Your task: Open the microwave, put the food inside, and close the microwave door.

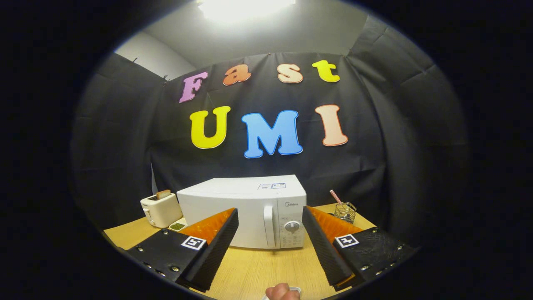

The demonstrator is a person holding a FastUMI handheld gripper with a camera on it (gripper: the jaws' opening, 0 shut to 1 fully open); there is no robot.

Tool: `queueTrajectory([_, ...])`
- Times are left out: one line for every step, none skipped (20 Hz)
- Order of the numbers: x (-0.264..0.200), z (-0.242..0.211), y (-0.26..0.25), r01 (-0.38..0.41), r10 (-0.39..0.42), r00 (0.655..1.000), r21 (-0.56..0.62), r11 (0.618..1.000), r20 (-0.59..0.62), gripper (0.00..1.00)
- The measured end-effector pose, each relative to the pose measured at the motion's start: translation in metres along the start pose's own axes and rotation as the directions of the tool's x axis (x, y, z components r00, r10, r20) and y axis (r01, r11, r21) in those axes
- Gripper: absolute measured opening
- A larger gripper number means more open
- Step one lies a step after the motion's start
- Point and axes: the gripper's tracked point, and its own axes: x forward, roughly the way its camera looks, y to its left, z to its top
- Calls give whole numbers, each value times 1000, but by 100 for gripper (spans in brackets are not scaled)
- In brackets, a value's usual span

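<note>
A white microwave (243, 210) stands on the wooden table (258, 266) beyond my fingers, its door shut. The door's vertical handle (270, 225) and the control panel with a round knob (292, 226) face me, between the two fingers. My gripper (270, 246) is open and nothing lies between its ribbed black pads (216, 250). A pale brownish piece of food (282, 291) on a white dish (295, 288) peeks up at the near table edge, below the fingers.
A cream toaster (160, 209) with a slice of toast (163, 193) sticking out sits left of the microwave. A small white dish of dark green stuff (178, 226) lies in front of it. A wire basket (344, 211) with a striped straw stands right of the microwave.
</note>
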Motion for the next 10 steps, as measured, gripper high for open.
queueTrajectory([-3, 5, -11, 11, -11, 1000, -5, 1000, 9, 97])
queueTrajectory([-6, 8, -21, 17, -17, 1000, -6, 1000, 9, 97])
queueTrajectory([-9, 9, -32, 24, -24, 1000, -8, 1000, 10, 97])
queueTrajectory([-12, 11, -45, 37, -37, 999, -12, 999, 16, 97])
queueTrajectory([-15, 12, -59, 52, -52, 998, -17, 998, 21, 97])
queueTrajectory([-17, 8, -72, 61, -60, 998, -17, 998, 19, 97])
queueTrajectory([-18, 6, -85, 69, -69, 997, -17, 997, 23, 97])
queueTrajectory([-19, 2, -98, 75, -74, 997, -23, 997, 32, 97])
queueTrajectory([-18, -3, -110, 79, -78, 996, -26, 997, 32, 97])
queueTrajectory([-17, -11, -120, 78, -78, 996, -22, 997, 34, 97])
